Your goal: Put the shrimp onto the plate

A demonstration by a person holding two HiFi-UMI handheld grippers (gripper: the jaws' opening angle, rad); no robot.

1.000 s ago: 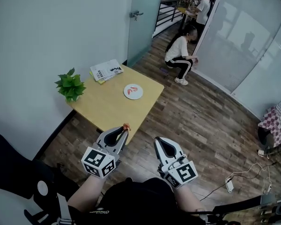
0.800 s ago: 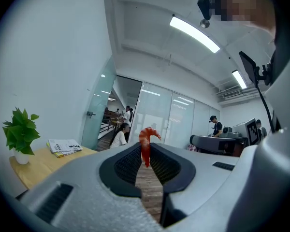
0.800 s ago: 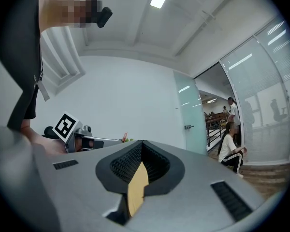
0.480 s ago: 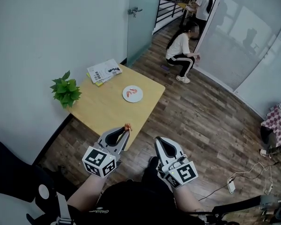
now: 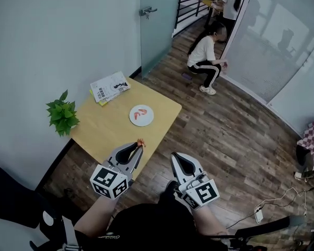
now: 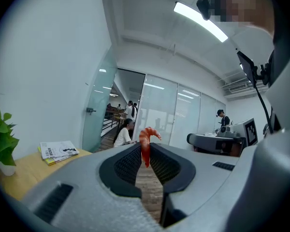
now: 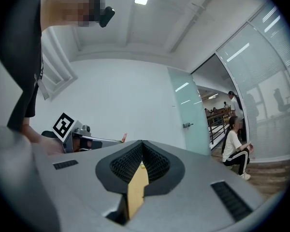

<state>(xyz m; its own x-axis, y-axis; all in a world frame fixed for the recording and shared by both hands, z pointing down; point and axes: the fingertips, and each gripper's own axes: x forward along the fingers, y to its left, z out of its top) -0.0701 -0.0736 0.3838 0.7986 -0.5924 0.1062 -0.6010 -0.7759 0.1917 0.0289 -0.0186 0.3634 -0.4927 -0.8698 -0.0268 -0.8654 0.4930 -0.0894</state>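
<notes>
My left gripper [image 5: 138, 147] is shut on an orange shrimp [image 6: 146, 144], whose curled end sticks up past the jaw tips; in the head view this shrimp [image 5: 140, 141] hangs over the near edge of the wooden table [image 5: 104, 128]. A white plate [image 5: 141, 115] sits on the table farther off, with another orange shrimp [image 5: 141, 111] lying on it. My right gripper [image 5: 177, 157] is held to the right of the left one, over the floor, its jaws shut with nothing between them. In the right gripper view, the right gripper's [image 7: 142, 144] pads meet.
A potted green plant [image 5: 61, 114] stands at the table's left corner and a magazine stack [image 5: 109, 86] lies at its far corner. A person crouches [image 5: 205, 54] on the wood floor by the glass wall, others stand beyond. A cable and power strip [image 5: 260, 211] lie at right.
The view has shifted: table and plate sit lower and farther left in the frame. Both grippers hold the same pose, the shrimp still in the left one.
</notes>
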